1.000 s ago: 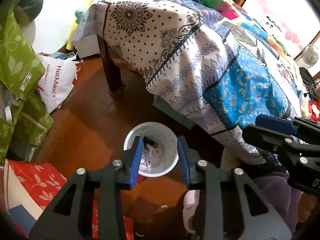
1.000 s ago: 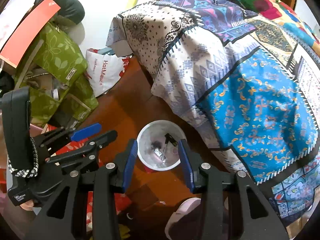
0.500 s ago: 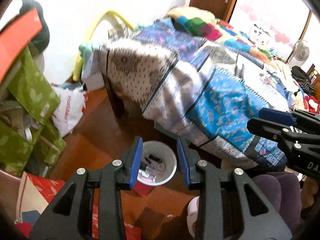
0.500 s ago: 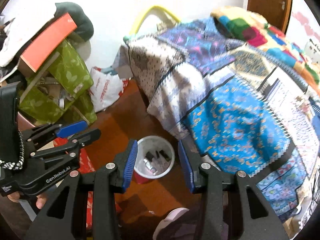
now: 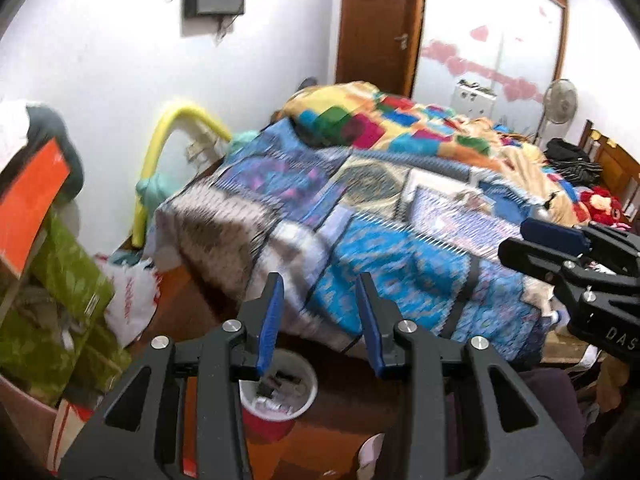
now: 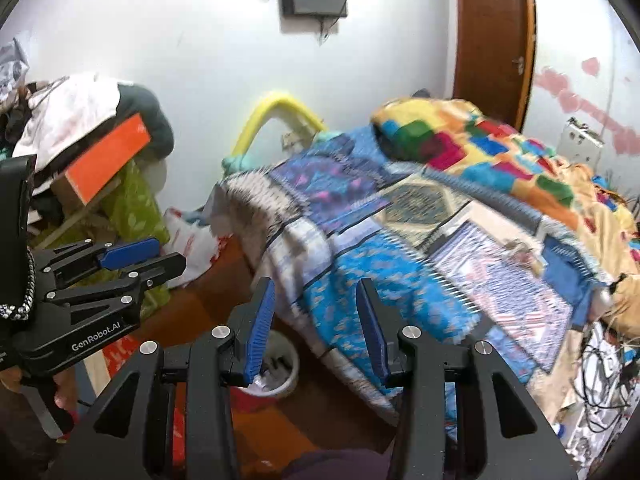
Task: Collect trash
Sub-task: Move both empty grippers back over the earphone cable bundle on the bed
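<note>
- left wrist view showed the left gripper (image 5: 318, 320) with nothing between its blue pads, its jaws opening a little as it lifted.
- a second earlier that view looked almost straight down into the white bin (image 5: 280, 384); now the bin sat low in frame, half hidden behind the left finger, and the bed (image 5: 400, 248) and wall filled the rest.
- the bin stood on the wooden floor (image 5: 340, 420) just beside the bed's hanging quilt, with dark bits of trash (image 5: 280, 382) lying inside it.
- right wrist view told the same story: the right gripper (image 6: 316, 320) was parted and carried nothing, and the bin (image 6: 280, 360) showed only as a rim behind its left finger.
- both grippers had risen and tipped up away from the bin, which i took to mean a drop had finished.
- the person now seemed to be scanning for the next piece; the blur made small litter on the bed hard to pick out.
- a white plastic bag (image 5: 130, 304) lay near the green boxes (image 5: 60, 300), whether as trash i could not tell.
</note>
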Tool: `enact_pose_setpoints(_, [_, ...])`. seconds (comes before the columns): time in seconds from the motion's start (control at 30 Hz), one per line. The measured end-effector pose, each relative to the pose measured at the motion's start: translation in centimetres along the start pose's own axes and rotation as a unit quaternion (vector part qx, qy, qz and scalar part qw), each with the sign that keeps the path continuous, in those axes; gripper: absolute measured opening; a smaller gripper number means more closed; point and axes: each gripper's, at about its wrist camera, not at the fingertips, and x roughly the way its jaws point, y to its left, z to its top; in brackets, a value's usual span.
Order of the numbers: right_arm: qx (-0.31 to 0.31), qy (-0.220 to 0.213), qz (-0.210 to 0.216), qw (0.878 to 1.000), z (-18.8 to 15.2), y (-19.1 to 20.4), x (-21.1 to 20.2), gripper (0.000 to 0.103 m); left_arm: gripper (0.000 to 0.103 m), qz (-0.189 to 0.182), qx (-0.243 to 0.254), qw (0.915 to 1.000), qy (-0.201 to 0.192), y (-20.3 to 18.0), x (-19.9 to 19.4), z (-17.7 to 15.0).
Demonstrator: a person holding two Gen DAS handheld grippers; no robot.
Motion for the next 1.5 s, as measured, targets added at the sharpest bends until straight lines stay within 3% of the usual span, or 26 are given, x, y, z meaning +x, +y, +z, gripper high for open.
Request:
enact_pose_setpoints(0.17, [0.013, -0.021, -0.018, 1.0, -0.2, -3.2, -2.5, 0.039, 0.042, -0.024, 0.021, 0.9993, -0.018, -4.8, 0.2, 2.0])
enact_pose_setpoints(0.23, [0.022, -0.027, -0.03, 0.999, -0.3, -4.9, -3.3, 0.044, 0.044, -0.034, 0.033, 0.9987, -0.02, -6.6, 0.6, 2.6])
enact_pose_setpoints(0.27, [0.025, -0.031, -0.035, 0.999, -0.3, -5.6, -3.6, 0.051, 0.046, -0.038, 0.04, 0.9983, -0.021, -7.7, 0.8, 2.9])
enact_pose_setpoints(0.33, [0.038, -0.043, -0.049, 0.997, -0.5, -7.2, -4.4, 0.059, 0.054, -0.042, 0.053, 0.9975, -0.022, -9.4, 1.4, 3.4])
enact_pose_setpoints(0.4, [0.052, -0.052, -0.067, 0.995, -0.6, -9.3, -5.1, 0.066, 0.072, -0.045, 0.061, 0.9969, -0.02, -10.9, 2.1, 3.8])
enact_pose_setpoints(0.43, [0.057, -0.055, -0.077, 0.994, -0.6, -10.3, -5.3, 0.066, 0.074, -0.046, 0.063, 0.9967, -0.02, -11.6, 2.5, 4.1])
enact_pose_setpoints(0.77, [0.117, -0.045, -0.143, 0.982, -1.7, -19.6, -5.2, 0.066, 0.075, -0.085, 0.092, 0.9921, 0.006, -18.0, 8.4, 6.5])
enact_pose_setpoints(1.03, [0.152, -0.018, -0.175, 0.973, -2.7, -26.0, -2.5, 0.066, 0.075, -0.113, 0.105, 0.9872, 0.041, -22.1, 15.8, 8.5])
enact_pose_setpoints(1.5, [0.174, 0.019, -0.14, 0.975, -2.4, -33.9, 6.7, 0.066, 0.075, -0.135, 0.104, 0.9807, 0.096, -25.7, 29.4, 9.8])
